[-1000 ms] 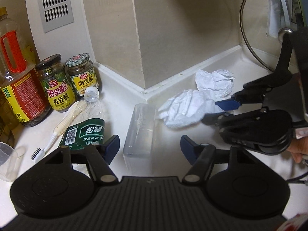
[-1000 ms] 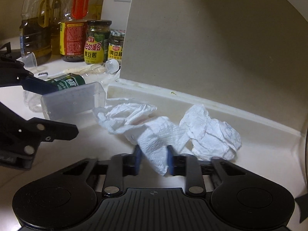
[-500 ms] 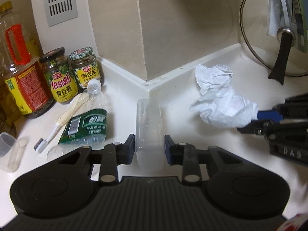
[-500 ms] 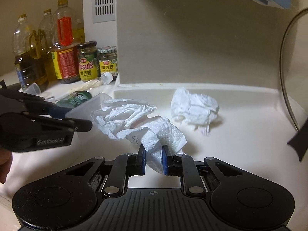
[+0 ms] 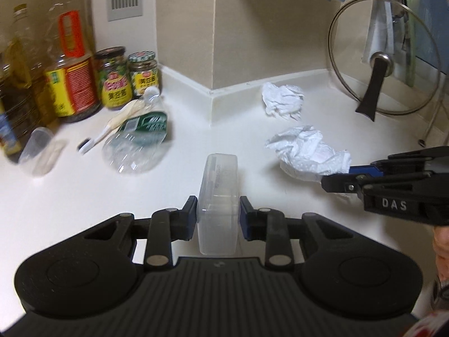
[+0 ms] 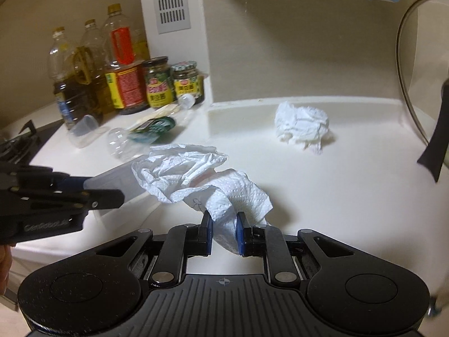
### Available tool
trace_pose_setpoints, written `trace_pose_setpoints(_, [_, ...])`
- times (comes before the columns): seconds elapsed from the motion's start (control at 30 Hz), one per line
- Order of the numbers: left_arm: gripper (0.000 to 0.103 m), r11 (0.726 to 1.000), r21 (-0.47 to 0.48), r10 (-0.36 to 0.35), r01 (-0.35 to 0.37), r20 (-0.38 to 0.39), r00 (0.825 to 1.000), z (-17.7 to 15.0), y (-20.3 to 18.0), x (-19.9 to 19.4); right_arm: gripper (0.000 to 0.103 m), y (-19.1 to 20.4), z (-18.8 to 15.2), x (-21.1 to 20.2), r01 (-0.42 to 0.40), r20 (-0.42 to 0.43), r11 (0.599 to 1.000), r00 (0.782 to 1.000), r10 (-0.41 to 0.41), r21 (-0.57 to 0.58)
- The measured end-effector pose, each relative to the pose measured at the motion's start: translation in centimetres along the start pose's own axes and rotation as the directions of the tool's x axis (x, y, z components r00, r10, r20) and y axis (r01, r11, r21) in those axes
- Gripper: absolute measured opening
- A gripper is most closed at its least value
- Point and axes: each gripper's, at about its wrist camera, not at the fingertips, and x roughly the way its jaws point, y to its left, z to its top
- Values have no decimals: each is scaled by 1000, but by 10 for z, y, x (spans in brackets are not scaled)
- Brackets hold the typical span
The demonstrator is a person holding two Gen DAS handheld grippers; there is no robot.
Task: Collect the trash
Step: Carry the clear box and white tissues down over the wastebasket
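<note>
The left tongs (image 5: pixel 217 214) are clamped on a clear plastic box (image 5: pixel 218 196), both blue pads pressed against its long sides, the box lifted off the white bench (image 5: pixel 84 196) and pointing away from the camera. The right tongs (image 6: pixel 223 234) are closed narrow on a crumpled white paper towel (image 6: pixel 196 179), which bunches up and spreads out above the pads, held clear of the bench. In the left wrist view, the right tongs come in from the right edge with the towel at their tip, just beside the box; a bit of a hand shows below them.

A second crumpled paper towel (image 5: pixel 282 102) lies loose on the bench near the wall's corner, apart from both tongs. To the left, an empty plastic bottle (image 5: pixel 137 143) with a green label lies on its side, with a toothbrush (image 5: pixel 103 132) beside it and a small clear cup (image 5: pixel 35 147) tipped over further left. Behind these stand two sauce jars (image 5: pixel 127 77) and several oil bottles (image 5: pixel 64 64) against the wall. At the right, a glass pot lid (image 5: pixel 384 59) leans upright by the wall.
</note>
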Motion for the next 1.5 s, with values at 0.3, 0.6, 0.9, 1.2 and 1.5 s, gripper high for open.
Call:
trace_pose_setpoints(0.3, [27,999,-43,-6,4,-23,1000,-54,18,-66,17,47,-32,-30,-56,-41,998,998,55,-13])
trace_pose_setpoints(0.6, [27,997,-76,-11,6,-69,998,-95,41,-106,17,106,-60,-43,-127,-113,988,987,117,-91])
trace_pose_setpoints(0.9, [27,998,-59,-2,-5,-126,992,-124,52,-122,17,137,-80,-45,-153,-156,980,979,133,-124])
trace_pose_setpoints(1.2, [27,996,-85,15,-31,-180,984,-151,67,-124,17,163,-103,-28,-202,-240,971,956,166,-130])
trace_pose_setpoints(1.5, [27,994,-101,14,-37,-222,975,-167,76,-116,17,170,-120,-10,-189,-302,967,944,132,-169])
